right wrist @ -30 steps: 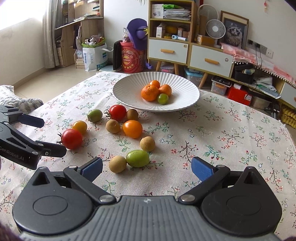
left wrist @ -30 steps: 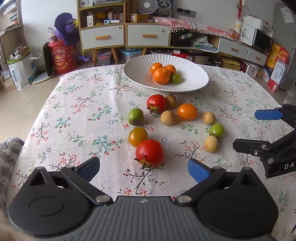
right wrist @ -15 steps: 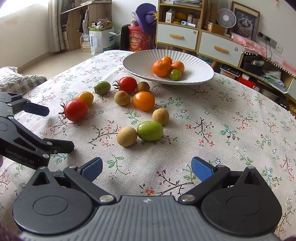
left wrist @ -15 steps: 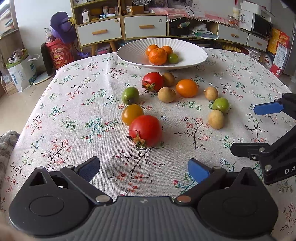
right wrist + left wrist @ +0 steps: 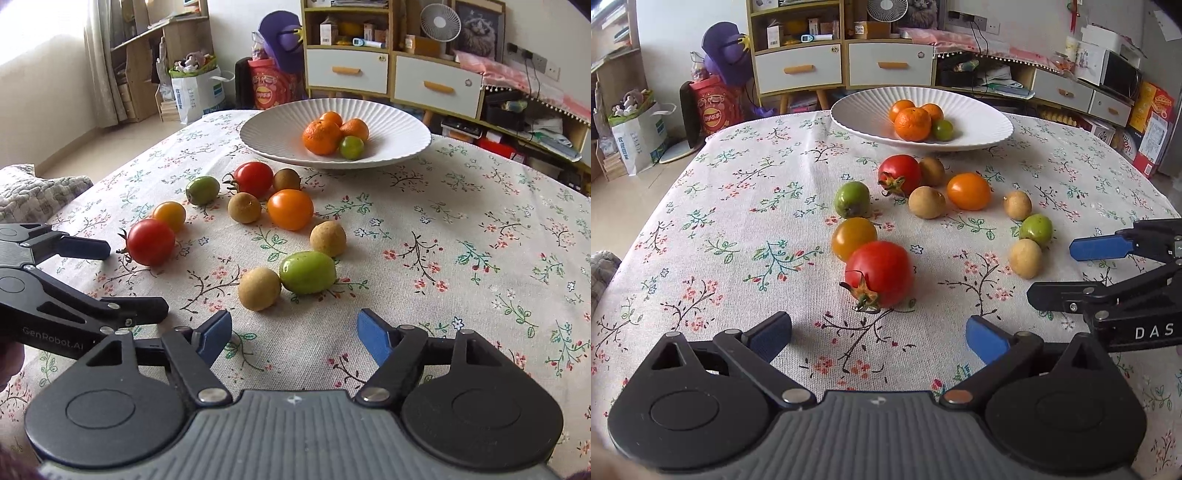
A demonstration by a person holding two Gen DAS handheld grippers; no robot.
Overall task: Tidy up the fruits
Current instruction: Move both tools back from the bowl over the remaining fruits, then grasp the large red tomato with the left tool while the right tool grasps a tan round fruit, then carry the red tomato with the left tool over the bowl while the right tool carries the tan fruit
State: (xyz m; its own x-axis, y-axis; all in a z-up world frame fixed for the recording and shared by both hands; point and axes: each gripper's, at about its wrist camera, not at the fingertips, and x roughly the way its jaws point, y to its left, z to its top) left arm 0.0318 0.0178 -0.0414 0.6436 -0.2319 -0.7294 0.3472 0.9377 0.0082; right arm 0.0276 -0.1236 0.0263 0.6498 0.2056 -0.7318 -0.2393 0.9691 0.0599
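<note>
Here, both tools gape wide; the glossy red tomato [image 5: 878,273] wears a dried calyx.

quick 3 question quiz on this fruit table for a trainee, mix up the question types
1. True or false: both grippers are open and hold nothing.
2. Multiple choice: which fruit lies nearest in front of the left gripper? A) green fruit B) red tomato C) orange tomato
3. Fill in: the plate holds three oranges and one ____ fruit.

Key
1. True. The left gripper and the right gripper both stand with jaws apart and empty.
2. B, the red tomato.
3. Green: the green fruit sits beside the oranges on the plate.
</note>
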